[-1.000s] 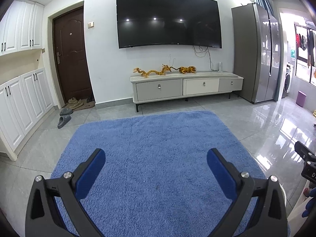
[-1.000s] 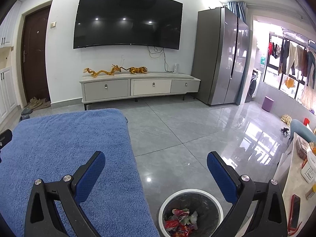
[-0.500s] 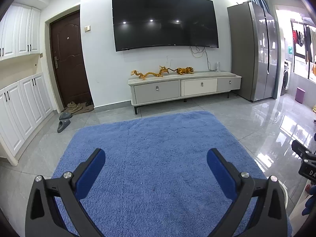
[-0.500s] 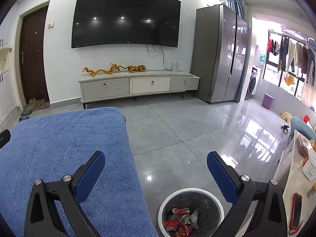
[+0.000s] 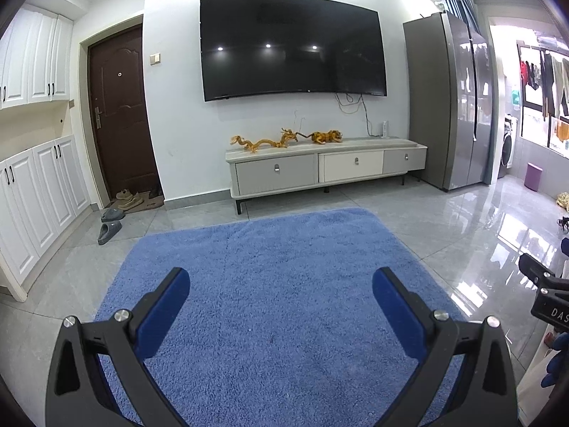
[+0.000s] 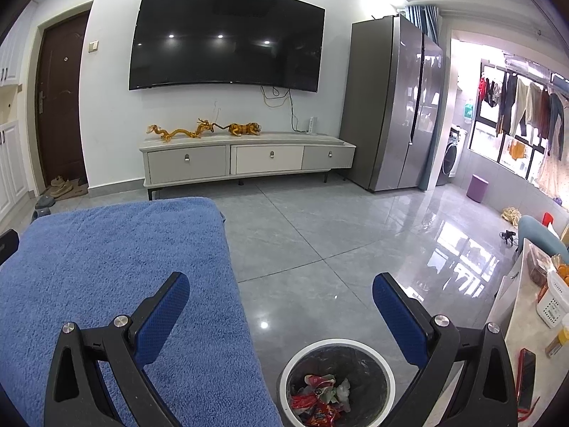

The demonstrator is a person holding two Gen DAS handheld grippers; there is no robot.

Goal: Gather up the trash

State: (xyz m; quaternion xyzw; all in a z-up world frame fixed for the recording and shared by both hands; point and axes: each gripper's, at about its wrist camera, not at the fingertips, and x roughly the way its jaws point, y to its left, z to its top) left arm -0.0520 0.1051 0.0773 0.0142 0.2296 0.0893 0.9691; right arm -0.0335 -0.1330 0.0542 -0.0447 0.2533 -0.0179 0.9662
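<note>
Blue rug (image 5: 281,302) on grey tile floor (image 6: 320,249); trash bin (image 6: 337,380) holds wrappers. Left gripper (image 5: 281,302) and right gripper (image 6: 281,302) both spread, empty. Views barely shifted.

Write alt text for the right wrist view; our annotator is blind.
The open, empty right gripper hangs above a white-rimmed trash bin holding crumpled wrappers. A blue rug lies left on grey tile, facing a wall-mounted TV.

Both the left gripper (image 5: 281,293) and right gripper (image 6: 281,297) have black angular frames, silver round screws and blue textured finger pads (image 6: 161,316).
</note>
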